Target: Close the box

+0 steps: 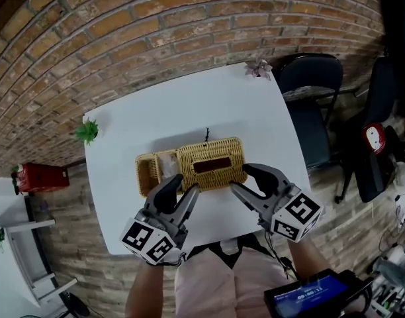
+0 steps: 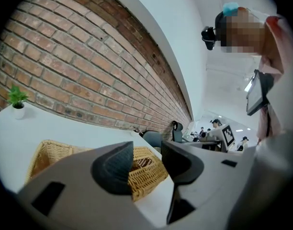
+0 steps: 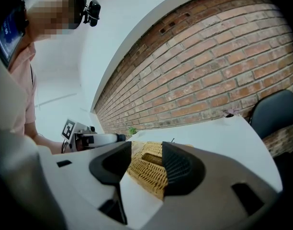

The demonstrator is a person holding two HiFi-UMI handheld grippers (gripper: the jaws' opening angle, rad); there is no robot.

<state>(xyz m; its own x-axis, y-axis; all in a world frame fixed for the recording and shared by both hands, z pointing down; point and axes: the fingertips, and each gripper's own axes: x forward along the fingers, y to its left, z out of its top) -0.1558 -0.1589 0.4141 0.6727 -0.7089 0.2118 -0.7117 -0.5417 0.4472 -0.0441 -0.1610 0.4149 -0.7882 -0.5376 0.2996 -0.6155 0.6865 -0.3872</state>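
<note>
A wicker box (image 1: 147, 172) lies on the white table (image 1: 143, 118). Its wicker lid (image 1: 212, 163), with a dark slot, covers the right part, and the left end shows uncovered. My left gripper (image 1: 182, 188) hovers open at the box's near side, nothing between its fingers. My right gripper (image 1: 244, 179) stands open by the lid's near right corner. In the left gripper view the box (image 2: 147, 174) shows between the open jaws of the left gripper (image 2: 146, 163). In the right gripper view the lid (image 3: 149, 177) lies just beyond the right gripper (image 3: 145, 164), apart from the pads.
A small green plant (image 1: 87, 131) stands at the table's left edge and a pinkish one (image 1: 259, 67) at its far right corner. Black chairs (image 1: 315, 85) stand right of the table. A red case (image 1: 40, 177) sits on the floor at left. A brick wall runs behind.
</note>
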